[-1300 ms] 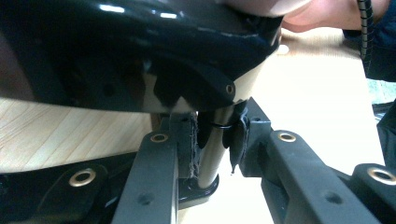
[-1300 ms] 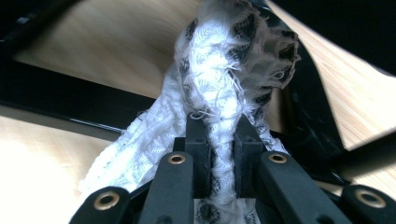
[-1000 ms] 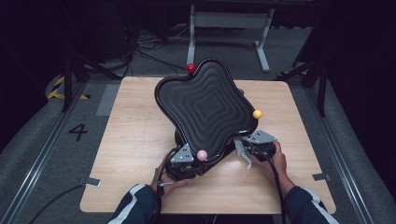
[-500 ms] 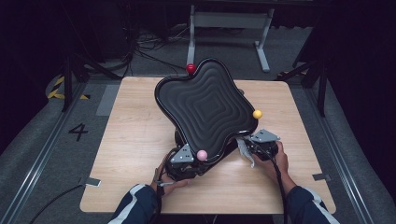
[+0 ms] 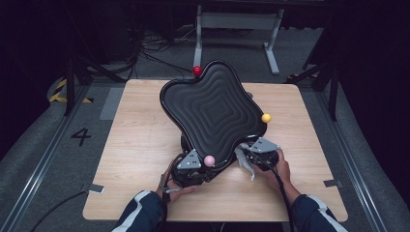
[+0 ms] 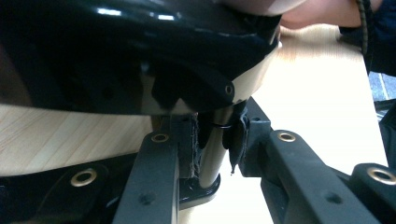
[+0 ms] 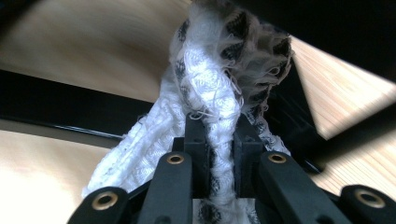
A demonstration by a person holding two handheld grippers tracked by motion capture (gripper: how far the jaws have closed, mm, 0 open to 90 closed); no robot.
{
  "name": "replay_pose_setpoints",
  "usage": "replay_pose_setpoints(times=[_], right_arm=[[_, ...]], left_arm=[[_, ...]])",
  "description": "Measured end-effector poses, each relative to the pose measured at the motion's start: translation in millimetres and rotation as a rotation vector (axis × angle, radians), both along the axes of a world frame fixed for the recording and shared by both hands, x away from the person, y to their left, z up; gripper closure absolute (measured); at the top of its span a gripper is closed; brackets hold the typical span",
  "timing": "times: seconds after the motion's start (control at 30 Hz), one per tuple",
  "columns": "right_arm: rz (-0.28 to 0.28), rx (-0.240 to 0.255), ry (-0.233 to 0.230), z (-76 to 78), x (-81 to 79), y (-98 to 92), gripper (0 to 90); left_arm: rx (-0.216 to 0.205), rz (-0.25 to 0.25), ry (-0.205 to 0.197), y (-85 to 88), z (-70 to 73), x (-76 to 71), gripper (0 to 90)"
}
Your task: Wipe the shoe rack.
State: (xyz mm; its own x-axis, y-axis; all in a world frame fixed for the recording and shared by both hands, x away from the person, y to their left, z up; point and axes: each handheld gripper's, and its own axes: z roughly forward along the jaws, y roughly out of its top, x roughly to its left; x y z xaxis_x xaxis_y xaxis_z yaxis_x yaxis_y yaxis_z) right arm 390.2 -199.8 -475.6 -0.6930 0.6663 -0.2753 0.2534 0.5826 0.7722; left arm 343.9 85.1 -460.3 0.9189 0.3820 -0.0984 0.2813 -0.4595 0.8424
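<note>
1. Black, glossy and wavy-edged, the ridged plastic tray (image 5: 212, 116) stands tilted up over the middle of the wooden surface (image 5: 140, 140), its low edge toward the near edge, where I sit.
2. My left tool (image 5: 191, 166) sits under the tray's near-left lobe. In the left gripper view its jaws are clenched on a thin dark stem (image 6: 210, 154) beneath the tray's underside, and that appears to be what props the tray at this angle.
3. My right tool (image 5: 258, 154) is at the tray's near-right lobe, grasping a bunched white knitted cloth with dark specks (image 7: 219, 98). In the right gripper view the jaws pinch the cloth tightly and its free end pushes up against the tray's dark edge.
4. Three small balls sit at the tray's rim: a red one (image 5: 197, 71) at the far side, a yellow one (image 5: 266, 117) at the right and a pink one (image 5: 209, 160) near my left tool.
5. I judge the step in hand to be wiping the tray's near-right edge while the left tool steadies it.
6. Next I should draw the cloth along the rim with light pressure, keep the left grip firm so the tray does not tip, and steer clear of the yellow ball.
</note>
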Motion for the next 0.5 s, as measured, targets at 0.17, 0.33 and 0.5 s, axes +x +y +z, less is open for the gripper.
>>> replay_pose_setpoints(times=[0.17, 0.33, 0.5], right_arm=[[0.092, -0.012, -0.011, -0.3, -17.8, 26.7, 80.1], [0.17, -0.002, -0.006, -0.6, -32.1, 45.1, 80.1], [0.207, -0.023, -0.028, -1.2, -40.5, 54.9, 80.1]], left_arm=[[-0.007, 0.001, 0.001, -0.2, -0.4, 0.1, 73.4], [-0.007, 0.002, 0.002, -0.2, -0.5, 0.0, 73.4], [-0.01, 0.006, 0.006, -0.2, -0.6, -0.1, 73.3]])
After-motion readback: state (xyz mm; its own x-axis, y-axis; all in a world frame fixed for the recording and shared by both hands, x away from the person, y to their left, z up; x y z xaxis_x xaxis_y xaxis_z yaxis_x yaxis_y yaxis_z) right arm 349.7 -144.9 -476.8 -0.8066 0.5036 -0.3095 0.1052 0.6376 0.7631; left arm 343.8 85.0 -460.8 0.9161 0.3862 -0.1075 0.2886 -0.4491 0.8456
